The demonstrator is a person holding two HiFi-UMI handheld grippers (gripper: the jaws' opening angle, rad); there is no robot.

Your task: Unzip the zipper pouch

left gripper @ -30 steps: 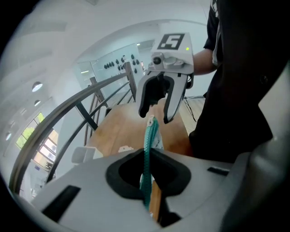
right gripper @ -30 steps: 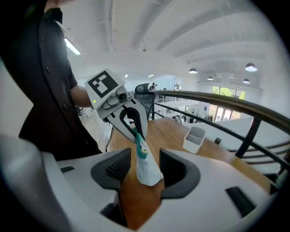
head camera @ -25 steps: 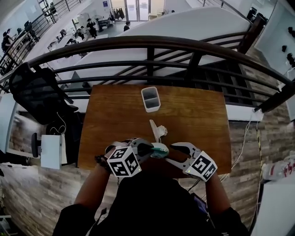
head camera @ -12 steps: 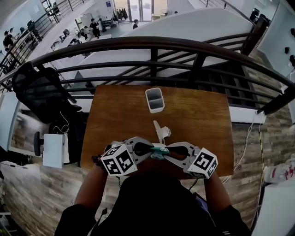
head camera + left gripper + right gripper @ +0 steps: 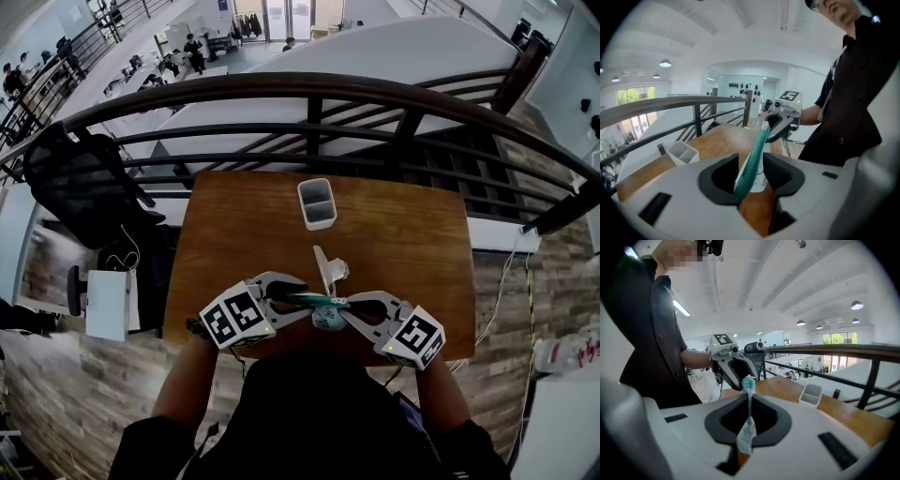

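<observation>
A small white zipper pouch (image 5: 328,317) with a green zipper band hangs above the table's near edge, between my two grippers. My left gripper (image 5: 298,302) has just been opening. The green zipper band (image 5: 752,161) runs between its jaws, with a gap on either side. My right gripper (image 5: 345,309) is shut on the pouch's other end (image 5: 747,430), its pads pressed flat on the fabric. The two grippers face each other closely: the right gripper (image 5: 785,123) shows in the left gripper view, and the left gripper (image 5: 733,369) in the right gripper view.
A white two-compartment holder (image 5: 317,202) stands at the far middle of the wooden table (image 5: 412,244). A white clip-like object (image 5: 330,270) lies just beyond the grippers. A dark metal railing (image 5: 309,131) runs behind the table, and a black chair (image 5: 80,187) stands at the left.
The right gripper's jaws, open a second ago, have closed on the pouch. The left gripper's jaws, closed on the pouch before, have spread apart. Both hands rose slightly.
</observation>
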